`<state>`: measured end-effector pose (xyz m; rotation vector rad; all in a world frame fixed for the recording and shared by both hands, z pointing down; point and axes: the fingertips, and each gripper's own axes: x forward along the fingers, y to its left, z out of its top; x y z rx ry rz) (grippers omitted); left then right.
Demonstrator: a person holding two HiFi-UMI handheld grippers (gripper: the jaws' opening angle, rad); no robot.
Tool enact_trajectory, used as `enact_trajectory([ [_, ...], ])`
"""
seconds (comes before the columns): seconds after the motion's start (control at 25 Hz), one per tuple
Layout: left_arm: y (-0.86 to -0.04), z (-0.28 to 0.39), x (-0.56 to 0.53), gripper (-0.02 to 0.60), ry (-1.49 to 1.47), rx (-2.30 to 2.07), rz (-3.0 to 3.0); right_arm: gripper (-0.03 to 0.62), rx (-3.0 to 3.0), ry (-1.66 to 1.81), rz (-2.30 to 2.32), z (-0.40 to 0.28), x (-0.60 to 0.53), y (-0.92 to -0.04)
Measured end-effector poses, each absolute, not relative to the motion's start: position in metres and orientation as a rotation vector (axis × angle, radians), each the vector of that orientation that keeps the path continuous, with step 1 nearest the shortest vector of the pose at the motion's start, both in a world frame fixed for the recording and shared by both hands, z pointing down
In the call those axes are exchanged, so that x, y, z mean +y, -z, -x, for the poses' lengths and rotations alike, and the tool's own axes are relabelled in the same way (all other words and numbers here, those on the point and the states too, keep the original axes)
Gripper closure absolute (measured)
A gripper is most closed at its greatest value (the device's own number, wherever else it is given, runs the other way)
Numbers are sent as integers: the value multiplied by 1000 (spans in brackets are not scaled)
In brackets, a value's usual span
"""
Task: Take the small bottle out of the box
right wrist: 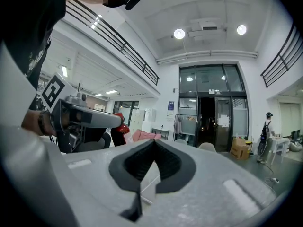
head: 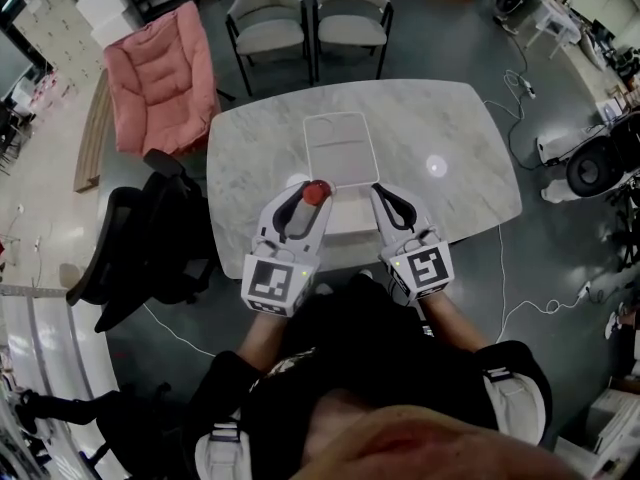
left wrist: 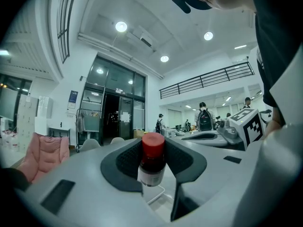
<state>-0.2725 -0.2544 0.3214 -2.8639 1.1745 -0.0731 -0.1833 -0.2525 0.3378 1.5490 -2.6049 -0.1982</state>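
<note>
Red plastic caps the small bottle, and the left claw has it between the dark ribbed pads. The jaws stand partly apart, closed on the bottle's upper body just under the cap. The bottle is upright in the left gripper view, its pale label showing below the pads. The right claw has its jaws closed together at the tips with nothing between them, and it hangs beside the left one, to the right of centre in the head view.

In the head view the bottle is at the lower left corner of the white box, which lies open in the middle of the frame on the marble desk. A thin white edge shows under the bottle in the left gripper view. Whether the base is fully clear of the box I cannot tell.

I judge the bottle to be light and stiff, with dark walls that may be glass, so it could break if dropped. The label is smooth and may slip. The best hold is on the round body below the cap, as it is now, and not on the cap.
</note>
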Motion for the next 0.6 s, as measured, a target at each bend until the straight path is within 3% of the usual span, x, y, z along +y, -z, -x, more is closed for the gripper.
enact_trajectory([
  [0.6,-325,263,-257,430,105,1169,2862,600,-2613,200,-1538,181,-258,-337],
])
